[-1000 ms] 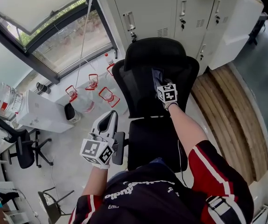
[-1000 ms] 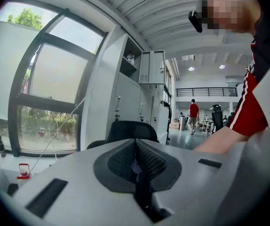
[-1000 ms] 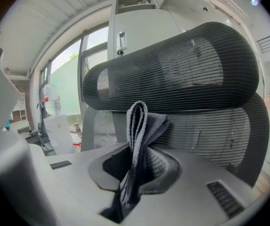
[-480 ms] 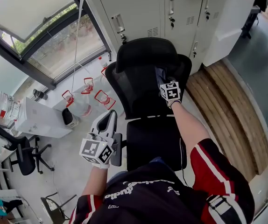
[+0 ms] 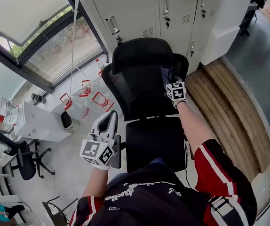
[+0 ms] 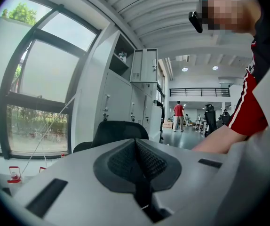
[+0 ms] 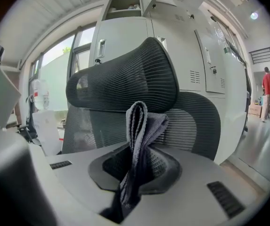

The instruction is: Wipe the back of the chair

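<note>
A black mesh office chair (image 5: pixel 139 81) with a headrest (image 7: pixel 125 79) stands in front of me, its backrest (image 7: pixel 191 121) facing me. My right gripper (image 5: pixel 170 81) is shut on a folded grey cloth (image 7: pixel 139 131) and holds it against the right side of the backrest. The cloth (image 5: pixel 165 74) shows just above the marker cube. My left gripper (image 5: pixel 107 124) hangs at the chair's left, beside the armrest, shut with nothing in it. In the left gripper view, my left gripper (image 6: pixel 136 157) points past the chair's headrest (image 6: pixel 118 131).
Grey metal lockers (image 5: pixel 149 8) stand right behind the chair. A window (image 5: pixel 36 27) and red-framed water jugs (image 5: pixel 85 95) are at the left, a wooden platform (image 5: pixel 229 107) at the right. Another black chair (image 5: pixel 24 159) stands lower left. People stand far off in the hall (image 6: pixel 178 114).
My right gripper with the cloth has moved rightwards across the backrest, towards its right edge. The left gripper has stayed where it was.
</note>
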